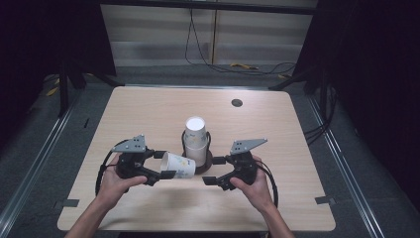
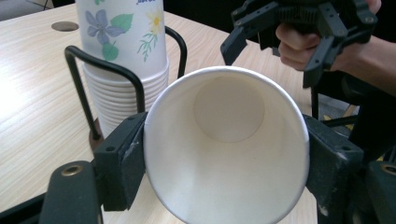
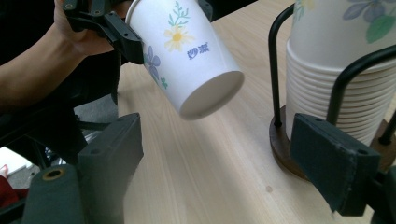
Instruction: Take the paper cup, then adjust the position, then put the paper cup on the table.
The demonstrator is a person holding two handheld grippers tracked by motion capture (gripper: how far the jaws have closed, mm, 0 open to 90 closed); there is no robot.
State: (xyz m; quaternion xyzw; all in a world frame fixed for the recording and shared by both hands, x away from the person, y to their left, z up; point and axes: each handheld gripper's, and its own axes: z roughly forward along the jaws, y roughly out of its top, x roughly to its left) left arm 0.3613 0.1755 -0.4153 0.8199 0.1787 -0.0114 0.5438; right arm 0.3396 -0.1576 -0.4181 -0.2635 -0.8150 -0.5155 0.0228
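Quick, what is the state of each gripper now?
Left gripper: shut on the paper cup.
Right gripper: open, holding nothing.

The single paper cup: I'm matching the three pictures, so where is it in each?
High view: the single cup lies sideways, left of centre.
Left gripper view: its open mouth faces the camera, centre.
Right gripper view: upper middle, bottom toward camera.
Shared landmark: the cup stack in its wire holder.

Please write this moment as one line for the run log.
left gripper: shut on paper cup, held sideways | right gripper: open, empty | cup stack: upright in wire holder
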